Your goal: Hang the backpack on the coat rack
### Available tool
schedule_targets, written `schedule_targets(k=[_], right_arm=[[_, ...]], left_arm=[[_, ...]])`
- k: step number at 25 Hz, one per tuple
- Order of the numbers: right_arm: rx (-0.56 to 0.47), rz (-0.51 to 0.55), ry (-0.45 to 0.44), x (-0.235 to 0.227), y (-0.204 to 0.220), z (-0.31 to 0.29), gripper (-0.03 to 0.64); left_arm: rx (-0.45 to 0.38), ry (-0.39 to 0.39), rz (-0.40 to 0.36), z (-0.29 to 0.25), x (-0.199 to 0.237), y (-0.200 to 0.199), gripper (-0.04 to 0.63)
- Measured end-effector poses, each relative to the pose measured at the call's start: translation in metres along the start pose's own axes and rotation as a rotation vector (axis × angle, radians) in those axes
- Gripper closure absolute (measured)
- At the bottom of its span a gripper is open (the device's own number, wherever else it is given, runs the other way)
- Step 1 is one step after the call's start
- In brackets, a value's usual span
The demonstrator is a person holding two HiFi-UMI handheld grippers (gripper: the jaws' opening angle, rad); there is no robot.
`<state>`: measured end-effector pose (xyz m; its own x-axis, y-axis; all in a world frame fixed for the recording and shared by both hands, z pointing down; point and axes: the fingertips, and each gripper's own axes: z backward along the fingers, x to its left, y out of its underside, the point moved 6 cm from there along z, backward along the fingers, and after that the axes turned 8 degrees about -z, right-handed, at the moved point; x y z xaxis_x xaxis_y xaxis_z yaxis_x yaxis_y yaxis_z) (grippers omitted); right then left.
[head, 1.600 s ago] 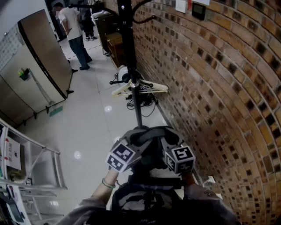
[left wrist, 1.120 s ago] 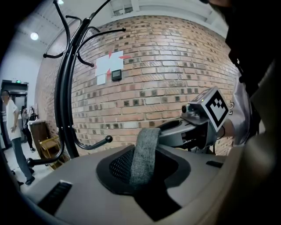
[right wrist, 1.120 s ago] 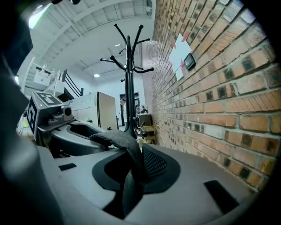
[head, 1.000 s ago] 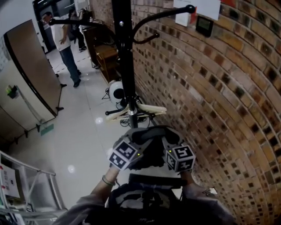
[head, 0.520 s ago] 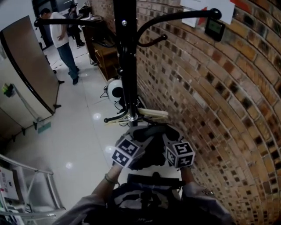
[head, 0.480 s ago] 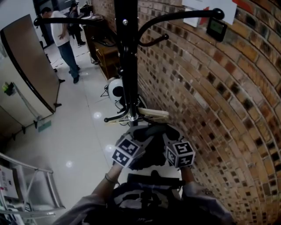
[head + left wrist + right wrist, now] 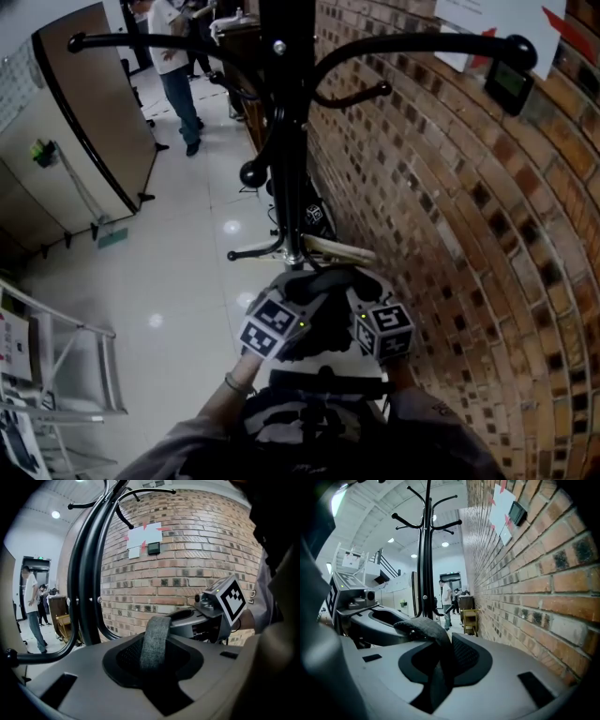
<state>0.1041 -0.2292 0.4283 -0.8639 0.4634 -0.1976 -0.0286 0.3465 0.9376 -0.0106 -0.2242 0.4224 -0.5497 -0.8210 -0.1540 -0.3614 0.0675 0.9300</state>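
The black coat rack (image 7: 289, 112) stands straight ahead by the brick wall, its curved hook arms (image 7: 441, 42) spreading above my hands. The dark backpack (image 7: 319, 412) hangs low in front of the person. Its grey top handle (image 7: 323, 281) loops between both grippers. My left gripper (image 7: 302, 291) is shut on the handle's left end, and the grey strap (image 7: 154, 639) runs through its jaws. My right gripper (image 7: 354, 292) is shut on the right end, where the strap (image 7: 426, 630) folds over. The rack's pole (image 7: 424, 559) rises just past the handle.
A brick wall (image 7: 450, 234) runs close along the right. A wooden hanger (image 7: 342, 251) hangs low on the rack. A person in a white shirt (image 7: 178, 56) stands far back. A metal frame (image 7: 56, 356) sits at the left, a brown panel (image 7: 84, 131) beyond it.
Both grippers have carried the backpack closer to the coat rack. The hook arms now loom larger and nearer overhead. The grip on the handle is unchanged.
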Motion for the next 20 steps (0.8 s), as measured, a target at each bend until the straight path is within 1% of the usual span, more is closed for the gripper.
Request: schedule_targets(k=[8, 11, 16, 20], right_arm=[[0.028, 0.043, -0.134, -0.012, -0.007, -0.025, 0.541], [0.056, 0.054, -0.161, -0.013, -0.007, -0.033, 0.541], [0.11, 0.087, -0.19, -0.009, 0.003, -0.05, 0.542], [0.12, 0.1, -0.226, -0.009, 0.008, -0.062, 0.541]], left_arm=[[0.002, -0.059, 0.047, -0.005, 0.004, 0.001, 0.471], [0.009, -0.095, 0.084, -0.006, 0.006, 0.007, 0.469], [0.046, -0.156, 0.156, -0.008, 0.016, 0.025, 0.471], [0.051, -0.184, 0.169, -0.008, 0.022, 0.029, 0.471]])
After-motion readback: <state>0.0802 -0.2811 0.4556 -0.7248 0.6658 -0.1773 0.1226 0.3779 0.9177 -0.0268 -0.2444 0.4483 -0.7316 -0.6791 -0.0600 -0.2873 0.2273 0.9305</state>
